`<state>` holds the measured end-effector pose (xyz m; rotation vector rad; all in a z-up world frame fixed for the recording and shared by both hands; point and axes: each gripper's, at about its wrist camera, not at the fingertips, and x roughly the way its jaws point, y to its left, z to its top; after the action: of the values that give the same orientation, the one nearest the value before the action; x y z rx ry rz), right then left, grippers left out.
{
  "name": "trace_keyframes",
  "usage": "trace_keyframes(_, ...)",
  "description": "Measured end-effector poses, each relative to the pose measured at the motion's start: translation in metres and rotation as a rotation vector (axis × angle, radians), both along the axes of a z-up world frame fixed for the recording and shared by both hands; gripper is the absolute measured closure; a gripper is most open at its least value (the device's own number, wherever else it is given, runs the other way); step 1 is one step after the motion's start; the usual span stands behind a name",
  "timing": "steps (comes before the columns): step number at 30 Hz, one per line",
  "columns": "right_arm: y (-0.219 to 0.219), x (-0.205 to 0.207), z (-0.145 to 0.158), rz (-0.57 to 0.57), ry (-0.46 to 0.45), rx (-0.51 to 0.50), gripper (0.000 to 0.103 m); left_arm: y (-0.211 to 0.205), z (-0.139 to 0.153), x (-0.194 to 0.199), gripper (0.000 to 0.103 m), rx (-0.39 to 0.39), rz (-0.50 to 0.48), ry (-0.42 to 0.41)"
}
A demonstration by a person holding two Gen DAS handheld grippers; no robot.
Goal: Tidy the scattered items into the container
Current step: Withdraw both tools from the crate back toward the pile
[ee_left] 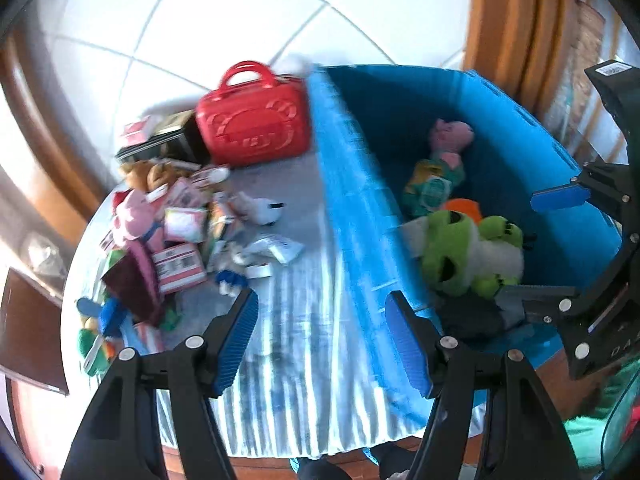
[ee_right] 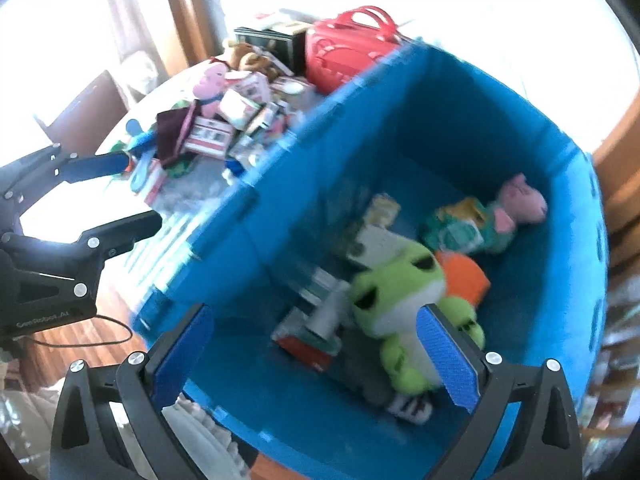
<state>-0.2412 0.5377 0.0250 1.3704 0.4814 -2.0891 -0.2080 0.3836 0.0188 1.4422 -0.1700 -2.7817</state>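
Note:
A blue container (ee_left: 352, 200) (ee_right: 360, 120) stands on the right part of a table with a striped cloth (ee_left: 300, 340). Inside it lie a green frog plush (ee_left: 460, 252) (ee_right: 400, 292), a pink pig plush (ee_left: 452, 136) (ee_right: 520, 200), an orange item and some boxes. Scattered items (ee_left: 176, 232) (ee_right: 224, 120) are piled on the table to the left of the container. My left gripper (ee_left: 324, 340) (ee_right: 120, 196) hangs open and empty over the cloth at the container's near left wall. My right gripper (ee_right: 316, 360) (ee_left: 532, 248) is open and empty above the container's inside, over the frog.
A red bag with handles (ee_left: 252, 124) (ee_right: 344, 52) stands against the container's far left wall, with a dark box (ee_left: 168, 140) beside it. Around the table are white floor tiles, wooden furniture and a dark chair (ee_left: 28, 332) at the left.

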Motion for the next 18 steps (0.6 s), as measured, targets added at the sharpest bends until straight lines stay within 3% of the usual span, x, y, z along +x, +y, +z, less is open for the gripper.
trace_keyframes(12, -0.142, 0.021, 0.004, 0.084, 0.014, -0.021, 0.001, -0.154, -0.004, 0.039, 0.038, -0.002, 0.132, 0.018)
trace_keyframes(18, -0.212, 0.037, -0.010, 0.102, -0.010, -0.031, 0.000, -0.230, -0.010, 0.059, 0.038, -0.011, 0.167, 0.009)
